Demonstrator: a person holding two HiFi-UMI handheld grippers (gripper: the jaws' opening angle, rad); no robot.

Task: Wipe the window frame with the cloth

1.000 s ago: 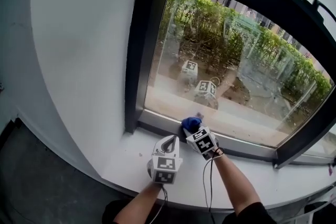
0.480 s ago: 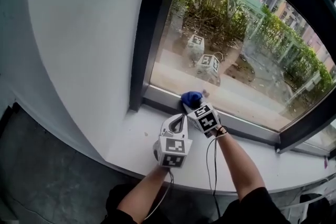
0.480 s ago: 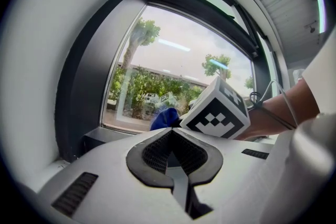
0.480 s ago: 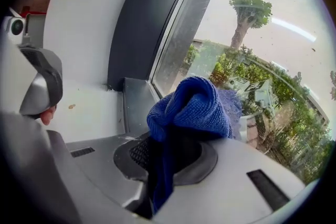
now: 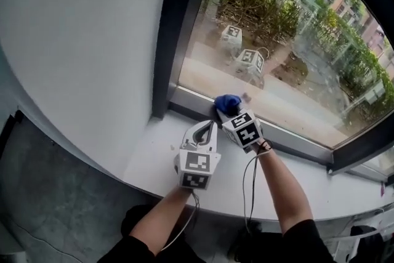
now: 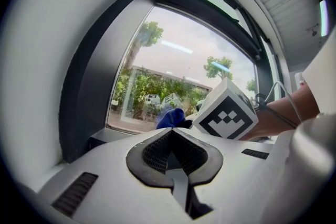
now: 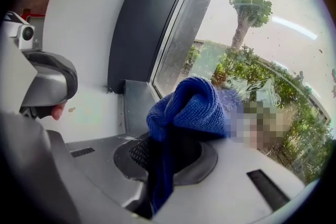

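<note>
- Your window frame (image 5: pixel 180 34) is dark, and its bottom rail runs along the white sill (image 5: pixel 151 160)
- Your left gripper (image 5: pixel 207 126) sits over the sill just beside the right one, jaws together with nothing between them
- Your right gripper (image 5: pixel 226 114) has its jaws clamped on the blue cloth (image 5: pixel 227 101)
- The cloth sits against the bottom rail, near the frame's left corner
</note>
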